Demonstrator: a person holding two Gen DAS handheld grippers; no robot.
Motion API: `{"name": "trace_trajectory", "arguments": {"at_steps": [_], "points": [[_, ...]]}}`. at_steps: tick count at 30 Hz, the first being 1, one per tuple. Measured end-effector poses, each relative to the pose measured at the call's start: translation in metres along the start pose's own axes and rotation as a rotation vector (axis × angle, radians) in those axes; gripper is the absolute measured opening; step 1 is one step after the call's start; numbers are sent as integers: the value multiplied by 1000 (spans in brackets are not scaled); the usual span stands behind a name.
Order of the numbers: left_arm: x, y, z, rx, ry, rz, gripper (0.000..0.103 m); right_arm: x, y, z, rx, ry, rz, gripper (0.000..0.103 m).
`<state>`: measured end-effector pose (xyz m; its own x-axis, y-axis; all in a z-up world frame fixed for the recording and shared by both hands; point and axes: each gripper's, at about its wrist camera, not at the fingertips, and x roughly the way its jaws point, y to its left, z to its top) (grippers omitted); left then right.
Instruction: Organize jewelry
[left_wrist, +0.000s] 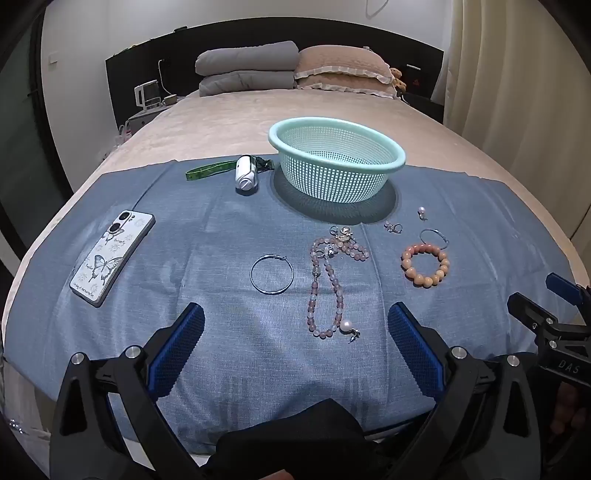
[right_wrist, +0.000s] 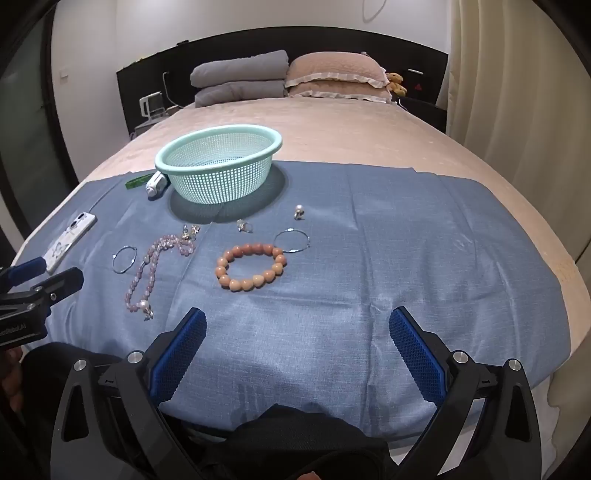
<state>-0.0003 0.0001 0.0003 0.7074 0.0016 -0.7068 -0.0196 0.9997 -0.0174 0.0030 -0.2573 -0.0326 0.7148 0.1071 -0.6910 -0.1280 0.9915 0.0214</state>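
Note:
A mint-green mesh basket (left_wrist: 388, 162) (right_wrist: 173, 162) stands empty on a blue cloth (left_wrist: 221, 332) (right_wrist: 406, 258) spread over a bed. In front of it lie a pink bead necklace (left_wrist: 325, 280) (right_wrist: 142, 275), an orange bead bracelet (left_wrist: 424, 264) (right_wrist: 251, 266), two thin silver hoops (left_wrist: 271, 274) (left_wrist: 434, 238) (right_wrist: 124, 259) (right_wrist: 291, 240), a pearl earring (left_wrist: 422, 212) (right_wrist: 298, 212) and a small ring (left_wrist: 392, 226) (right_wrist: 244, 226). My left gripper (left_wrist: 295, 332) hangs open near the necklace's lower end, holding nothing. My right gripper (right_wrist: 297, 339) is open over bare cloth below the bracelet.
A phone (left_wrist: 110, 254) (right_wrist: 70, 236) in a butterfly case lies at the cloth's left. A small white device (left_wrist: 246, 175) (right_wrist: 156, 184) with a green strap (left_wrist: 207, 171) sits left of the basket. Folded blankets (left_wrist: 247, 70) and a pink pillow (left_wrist: 343, 70) lie at the headboard.

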Motion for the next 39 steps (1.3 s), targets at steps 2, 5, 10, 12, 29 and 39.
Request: {"name": "trace_trajectory", "arguments": {"at_steps": [2,5,10,12,29,39], "points": [[0,0,0,-3,-1,-2,97,1,1,1,-3,4,2,95],[-1,1,0,-8,-1,-2,97,0,0,0,9,-5,4,95],[0,1,0,-1,1,-7,97,2,-3,1,14,-2,16,95],[2,0,-1,-2,1,-10,97,1,-4,3,17,2,17,95],[0,1,-4,-1,1,-9,97,0,1,-1,4,-7,-2,95],[0,1,-3,0,2,-9,97,0,1,-1,3,-5,-5,95]]}}
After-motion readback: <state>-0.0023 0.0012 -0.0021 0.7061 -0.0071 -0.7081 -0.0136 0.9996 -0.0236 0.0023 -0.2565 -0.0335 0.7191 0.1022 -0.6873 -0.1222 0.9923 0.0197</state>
